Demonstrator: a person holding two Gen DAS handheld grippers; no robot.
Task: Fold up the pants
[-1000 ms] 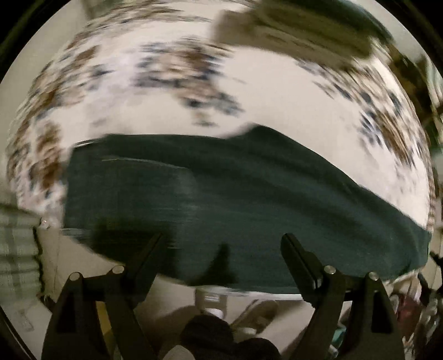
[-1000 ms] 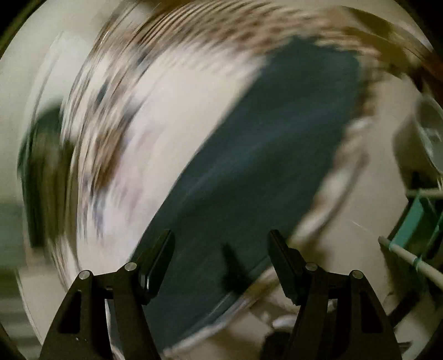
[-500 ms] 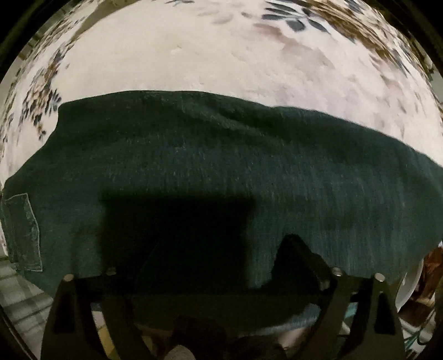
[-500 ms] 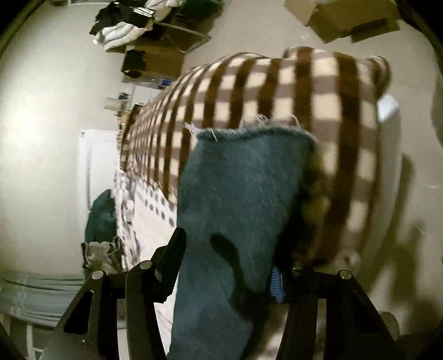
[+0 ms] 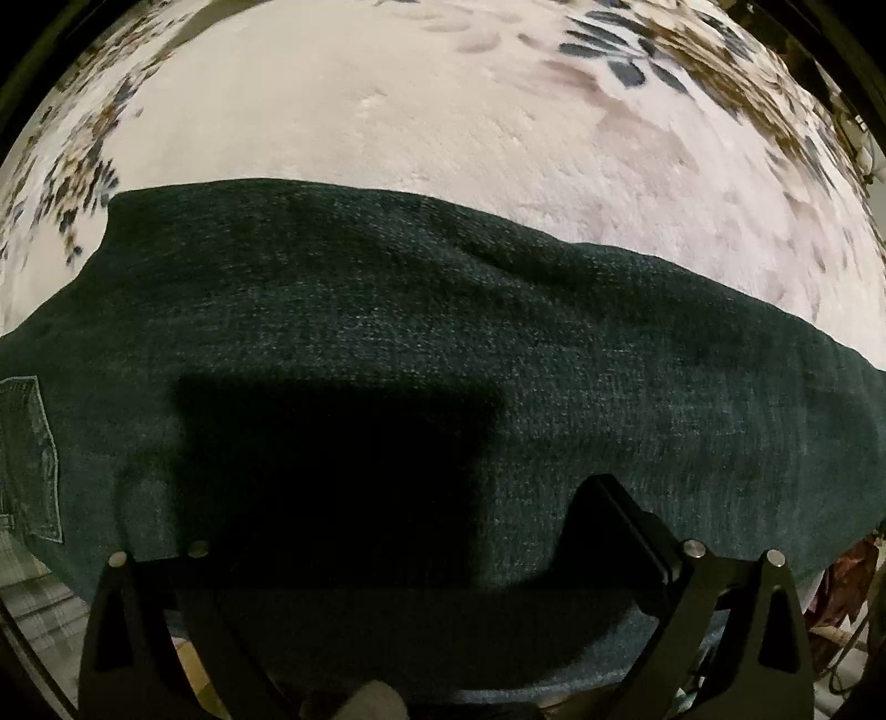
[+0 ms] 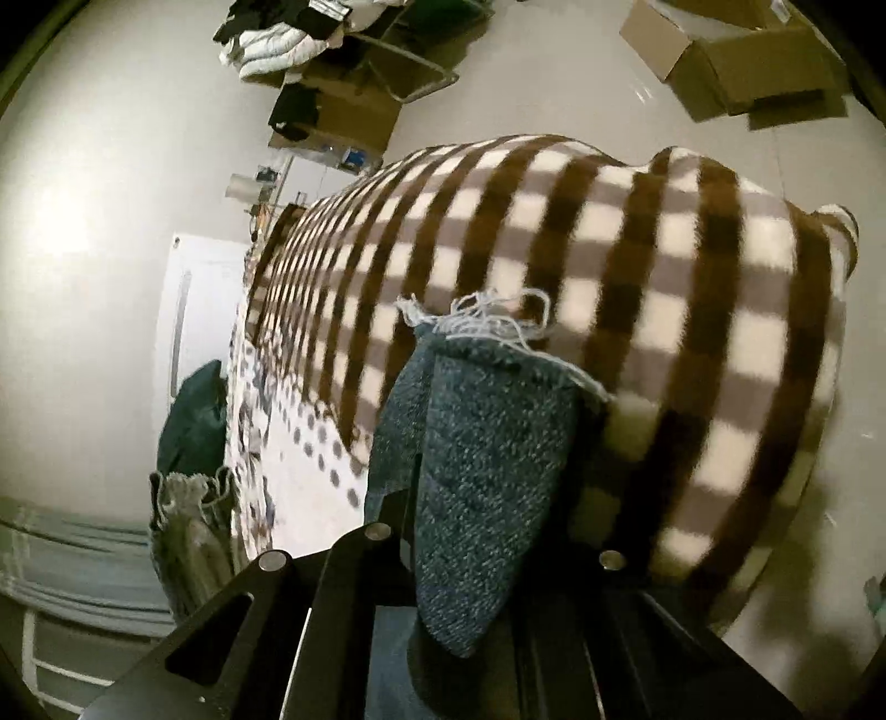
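The dark blue-green denim pants (image 5: 443, 343) lie flat across a pale plush blanket (image 5: 421, 111), filling the lower half of the left wrist view. My left gripper (image 5: 398, 531) hovers low over their near edge with its jaws spread wide and nothing between them; its left finger is lost in shadow. In the right wrist view my right gripper (image 6: 487, 531) is shut on the frayed hem end of a pant leg (image 6: 487, 443), which stands up between the fingers.
A brown and cream checked blanket (image 6: 637, 310) covers the bed end behind the hem. Beyond it on the floor are cardboard boxes (image 6: 736, 66), a clothes pile (image 6: 288, 33) and a dark green bag (image 6: 194, 410).
My left gripper dropped close over the pants and has held there. My right gripper swung to the leg end and closed on the hem.
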